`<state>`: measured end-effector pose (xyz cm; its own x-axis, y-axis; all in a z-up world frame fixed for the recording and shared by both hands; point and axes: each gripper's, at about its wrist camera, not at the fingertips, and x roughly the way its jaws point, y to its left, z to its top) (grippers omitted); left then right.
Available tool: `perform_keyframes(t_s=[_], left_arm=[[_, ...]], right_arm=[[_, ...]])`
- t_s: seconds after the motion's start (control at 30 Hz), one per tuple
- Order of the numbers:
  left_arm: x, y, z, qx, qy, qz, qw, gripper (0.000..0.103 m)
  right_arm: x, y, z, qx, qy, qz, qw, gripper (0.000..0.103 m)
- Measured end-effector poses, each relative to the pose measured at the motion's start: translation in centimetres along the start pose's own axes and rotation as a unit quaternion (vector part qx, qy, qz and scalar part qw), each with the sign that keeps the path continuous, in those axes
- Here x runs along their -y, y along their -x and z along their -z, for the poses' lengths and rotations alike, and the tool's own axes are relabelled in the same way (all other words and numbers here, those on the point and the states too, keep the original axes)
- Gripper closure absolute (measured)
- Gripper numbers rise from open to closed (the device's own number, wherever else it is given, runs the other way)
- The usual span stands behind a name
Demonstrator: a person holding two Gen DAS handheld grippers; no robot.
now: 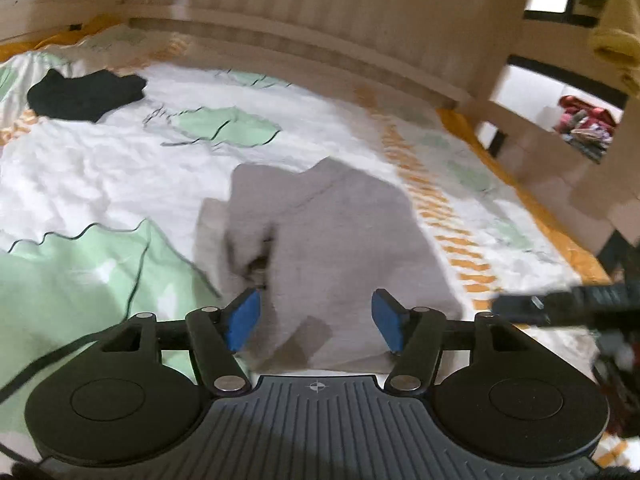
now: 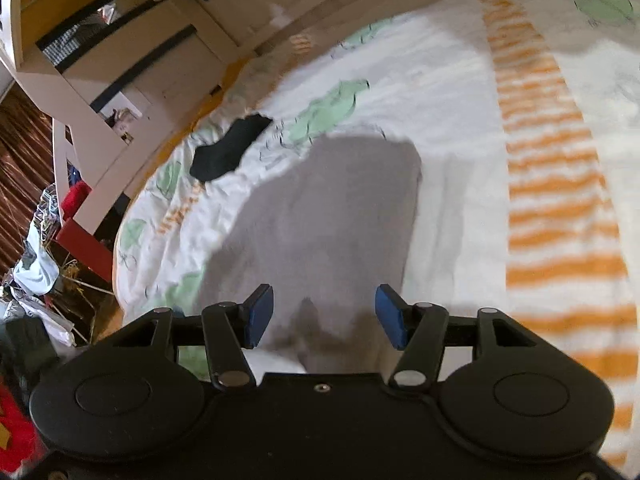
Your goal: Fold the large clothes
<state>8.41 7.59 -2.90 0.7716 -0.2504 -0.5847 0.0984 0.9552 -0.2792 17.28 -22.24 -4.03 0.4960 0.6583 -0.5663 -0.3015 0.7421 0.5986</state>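
Note:
A large grey garment (image 1: 332, 240) lies partly folded on a bed with a white, green and orange cover (image 1: 120, 168). It also shows in the right wrist view (image 2: 320, 220). My left gripper (image 1: 316, 320) is open and empty, held just above the garment's near edge. My right gripper (image 2: 324, 316) is open and empty, also above the garment's near edge. The right gripper shows blurred at the right edge of the left wrist view (image 1: 568, 304). Both views are blurred.
A black garment (image 1: 86, 94) lies on the bed's far left, also in the right wrist view (image 2: 230, 148). A pale headboard (image 1: 320, 20) runs along the far side. White shelving (image 2: 132, 72) and floor clutter (image 2: 36, 264) stand beside the bed.

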Motion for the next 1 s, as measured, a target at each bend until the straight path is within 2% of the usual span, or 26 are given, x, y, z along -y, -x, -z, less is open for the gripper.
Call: perform_keyframes(t_s=[0.07,0.17,0.2,0.23,0.27,0.4,0.47,0.57,0.73,0.77,0.83,0.9,0.93,0.97,1.0], left_arm=[[-0.4,-0.9,0.0,-0.017,0.001,0.008,0.9998,0.043],[-0.6,-2.7,-0.2,-0.054,0.007,0.045,0.9975,0.047],[-1.0,-3.1,0.0,-0.066,0.008,0.06,0.996,0.056],[-1.2,-3.5,-0.1,-0.073,0.013,0.076,0.9944,0.093],[-1.6,-3.9,-0.3,-0.073,0.024,0.084,0.9935,0.097],[-3.2,-3.1,-1.9,-0.041,0.042,0.091,0.9941,0.097],[-4.0,-2.1,-3.2,-0.02,0.038,0.088,0.9952,0.097],[-4.7,-1.9,-4.7,-0.009,0.047,0.091,0.9947,0.097],[-4.1,-2.4,-4.8,-0.014,0.028,0.088,0.9956,0.097],[-4.2,-2.5,-4.8,-0.014,0.031,0.09,0.9954,0.097],[-4.6,-2.3,-5.1,-0.013,0.04,0.097,0.9944,0.097],[-5.3,-2.0,-5.5,-0.015,0.046,0.104,0.9934,0.097],[-5.6,-1.9,-5.5,-0.019,0.046,0.106,0.9932,0.097],[-5.9,-2.0,-5.4,-0.028,0.043,0.106,0.9931,0.097],[-6.2,-2.4,-5.1,-0.046,0.039,0.1,0.9932,0.097]], right_arm=[[-0.1,-0.2,1.0,-0.007,0.004,0.002,1.0,0.04],[-0.7,-0.7,2.1,-0.016,0.022,0.007,1.0,0.04],[-0.8,-0.6,2.6,-0.019,0.032,0.008,0.999,0.04],[-1.1,-0.7,2.9,-0.023,0.043,0.011,0.999,0.04],[-1.6,-0.9,3.1,-0.026,0.058,0.016,0.998,0.04],[-3.4,-1.3,4.1,-0.03,0.118,0.036,0.992,0.04],[-4.5,-1.6,4.5,-0.022,0.157,0.054,0.986,0.04],[-5.9,-2.5,4.9,-0.019,0.201,0.077,0.976,0.04],[-8.0,-5.2,5.9,-0.013,0.285,0.136,0.949,0.041],[-8.3,-5.6,6.0,-0.01,0.302,0.15,0.941,0.045],[-8.5,-5.9,6.1,-0.002,0.335,0.168,0.927,0.072],[-8.4,-5.1,5.3,-0.005,0.351,0.151,0.924,0.091],[-8.4,-4.7,5.0,-0.009,0.362,0.142,0.921,0.091],[-8.6,-4.2,5.1,-0.014,0.384,0.139,0.913,0.091],[-8.9,-4.0,5.5,-0.023,0.418,0.136,0.898,0.091]])
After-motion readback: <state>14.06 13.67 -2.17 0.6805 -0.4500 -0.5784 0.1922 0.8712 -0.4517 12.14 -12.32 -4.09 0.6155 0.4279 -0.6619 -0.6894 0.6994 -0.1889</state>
